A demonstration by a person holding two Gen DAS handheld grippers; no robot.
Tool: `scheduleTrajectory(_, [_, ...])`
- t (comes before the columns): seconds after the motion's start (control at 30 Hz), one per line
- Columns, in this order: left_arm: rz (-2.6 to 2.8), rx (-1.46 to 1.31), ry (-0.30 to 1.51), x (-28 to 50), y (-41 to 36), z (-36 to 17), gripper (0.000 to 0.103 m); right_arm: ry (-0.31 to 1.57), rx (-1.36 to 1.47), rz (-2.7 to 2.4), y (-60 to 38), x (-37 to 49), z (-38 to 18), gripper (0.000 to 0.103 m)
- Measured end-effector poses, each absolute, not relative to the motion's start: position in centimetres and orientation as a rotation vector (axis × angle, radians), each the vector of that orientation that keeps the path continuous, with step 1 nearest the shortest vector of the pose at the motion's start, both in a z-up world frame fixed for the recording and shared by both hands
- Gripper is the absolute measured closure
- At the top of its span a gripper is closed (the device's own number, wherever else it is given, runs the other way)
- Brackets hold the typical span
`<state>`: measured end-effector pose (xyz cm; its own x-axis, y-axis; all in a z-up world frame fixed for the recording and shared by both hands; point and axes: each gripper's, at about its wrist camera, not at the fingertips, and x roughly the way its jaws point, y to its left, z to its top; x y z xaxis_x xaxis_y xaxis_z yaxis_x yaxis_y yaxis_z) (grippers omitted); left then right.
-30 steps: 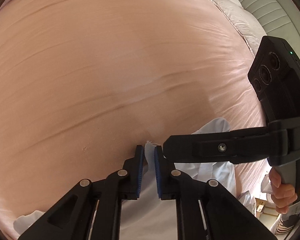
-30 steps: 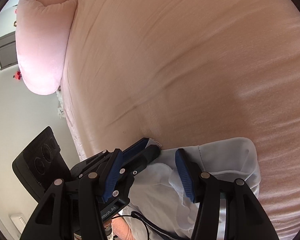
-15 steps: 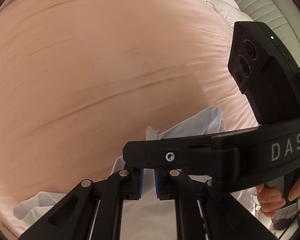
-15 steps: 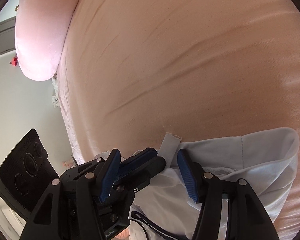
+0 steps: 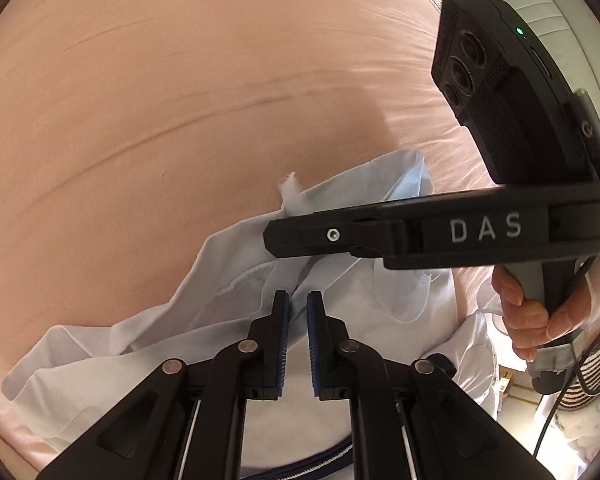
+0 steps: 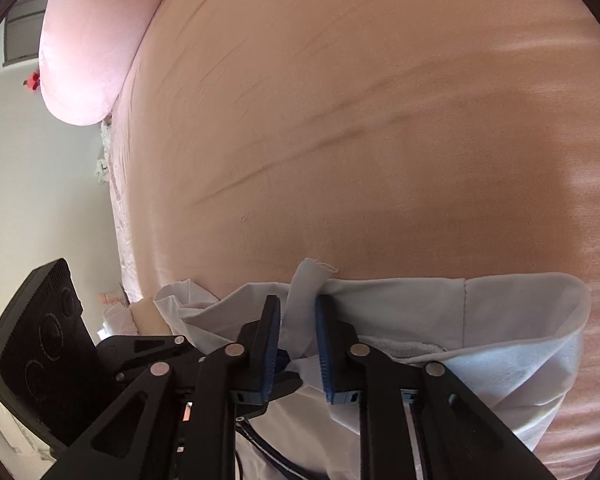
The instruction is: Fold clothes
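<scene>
A white garment (image 5: 160, 332) (image 6: 500, 320) lies rumpled at the near edge of a pink bed sheet (image 5: 180, 100) (image 6: 380, 120). A short frayed strip (image 5: 290, 192) (image 6: 308, 276) sticks up from its far hem. My right gripper (image 6: 298, 300) (image 5: 270, 236) reaches in from the right. Its jaws are closing, with the strip between the pads and pressed by them. My left gripper (image 5: 298, 296) is shut just behind, tips down on the cloth. Whether it pinches a fold I cannot tell.
A pink pillow (image 6: 88, 40) lies at the bed's far left corner. A pale ribbed cushion (image 5: 540, 0) runs along the far right. A hand (image 5: 540, 312) holds the right gripper's handle. Boxes and a striped thing (image 5: 588, 360) sit on the floor at the right.
The right gripper's jaws closed from wide open onto the strip. The left gripper drew back from the hem, so more of the garment shows. The strip stayed in place on the bed.
</scene>
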<state>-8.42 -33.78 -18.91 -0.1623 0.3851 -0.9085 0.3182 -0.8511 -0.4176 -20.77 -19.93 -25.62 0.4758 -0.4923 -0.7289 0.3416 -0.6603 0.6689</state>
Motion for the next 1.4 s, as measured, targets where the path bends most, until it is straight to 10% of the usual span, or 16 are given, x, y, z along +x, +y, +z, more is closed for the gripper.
scheduleTrajectory(0.87, [2.100,-2.082,-0.869,-1.2,-36.4,-17.8,0.095,0.514,1.762,-1.470,-21.0,-17.7,-21.9,0.098])
scheduleTrajectory(1.07, [2.198,-2.037,-0.811,0.3,-37.2,-15.1,0.095,0.409,1.692,-1.534,-20.0,-18.6,-19.2,0.061])
scheduleTrajectory(1.17, [2.240,-2.033,-0.791,-1.2,-35.9,-13.6,0.094,0.358,1.700,-1.547,-18.9,-19.1,-18.2,0.059])
scheduleTrajectory(1.4, [2.352,-2.029,-0.691,-5.6,-28.5,-12.3,0.053,0.306,1.751,-1.619,-15.5,-19.3,-17.2,0.055])
